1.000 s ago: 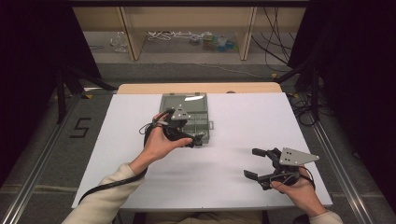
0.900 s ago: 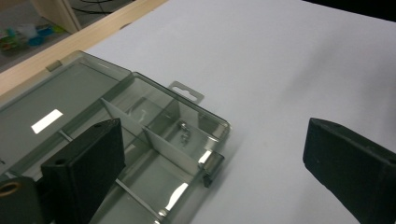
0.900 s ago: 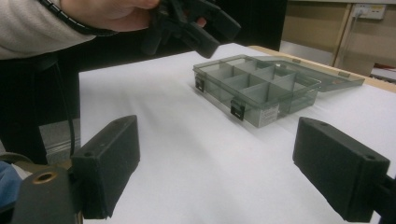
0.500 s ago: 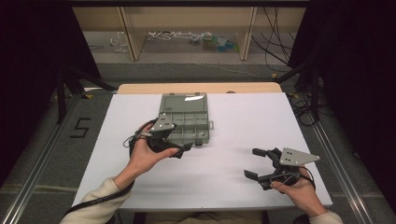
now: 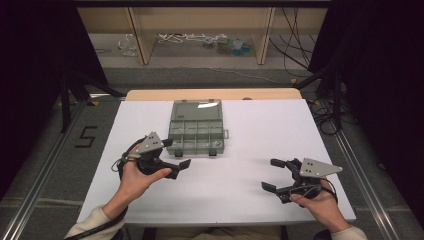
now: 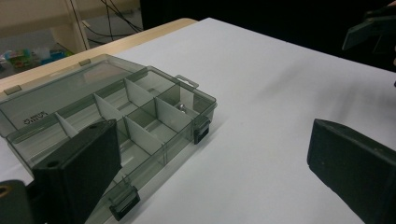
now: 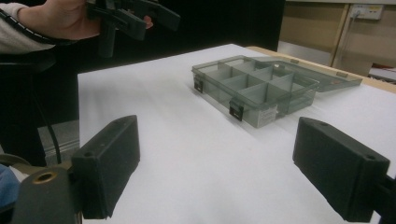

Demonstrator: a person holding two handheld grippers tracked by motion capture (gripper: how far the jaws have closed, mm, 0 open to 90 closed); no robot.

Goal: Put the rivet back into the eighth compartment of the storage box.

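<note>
Smoky, see-through compartment box (image 5: 196,130) lying toward the far edge of the white table (image 5: 240,200), middle of its width, lid folded flat toward that edge, pale dividers and two dark latches on the near wall; one small shiny item in a cell. Left gripper (image 5: 176,156) held just off its near left corner, jaws wide, gripping nothing. Right gripper (image 5: 274,174) near the near right corner, likewise spread and unladen. Broad bare tabletop between them and along the right edge.
</note>
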